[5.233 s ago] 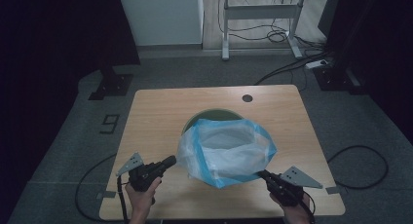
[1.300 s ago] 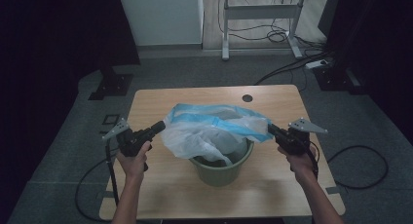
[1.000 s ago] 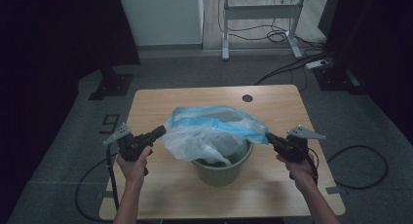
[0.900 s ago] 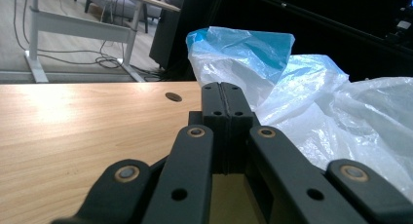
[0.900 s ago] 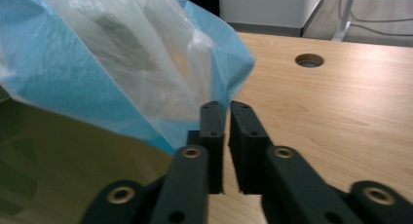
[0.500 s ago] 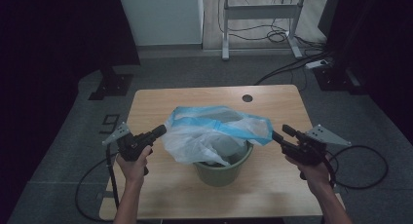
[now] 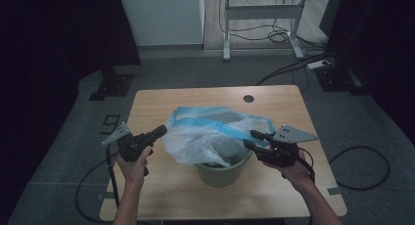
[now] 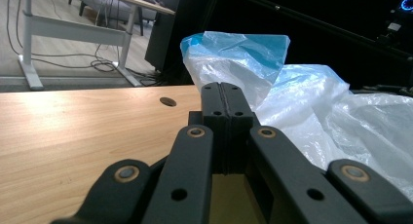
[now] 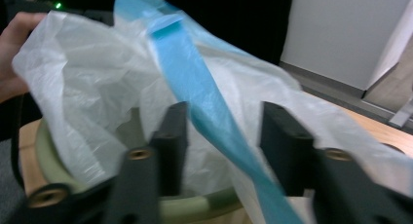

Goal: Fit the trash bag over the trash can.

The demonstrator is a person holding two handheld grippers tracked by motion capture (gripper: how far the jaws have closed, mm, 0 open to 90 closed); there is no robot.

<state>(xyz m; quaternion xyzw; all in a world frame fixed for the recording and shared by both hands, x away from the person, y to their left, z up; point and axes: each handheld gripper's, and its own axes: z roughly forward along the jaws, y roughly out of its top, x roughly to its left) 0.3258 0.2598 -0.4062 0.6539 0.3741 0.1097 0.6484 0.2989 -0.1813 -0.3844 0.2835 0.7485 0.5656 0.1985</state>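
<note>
Both grippers flank a green bucket (image 7: 222,170) standing on the wooden table (image 7: 195,100), with a translucent white bag (image 7: 205,137) edged in blue draped over its mouth. Left gripper (image 7: 159,132) has its jaws pressed together just at the bag's near edge; whether any film is caught between them I cannot tell. Right gripper (image 7: 253,139) stands with jaws apart, having just been closing, and the bag's blue band (image 9: 209,112) runs between them without being pinched. To line the bucket well, the right jaws should probably close on that blue hem, then both hands draw the rim outward and down over the bucket's lip evenly, without tearing.
</note>
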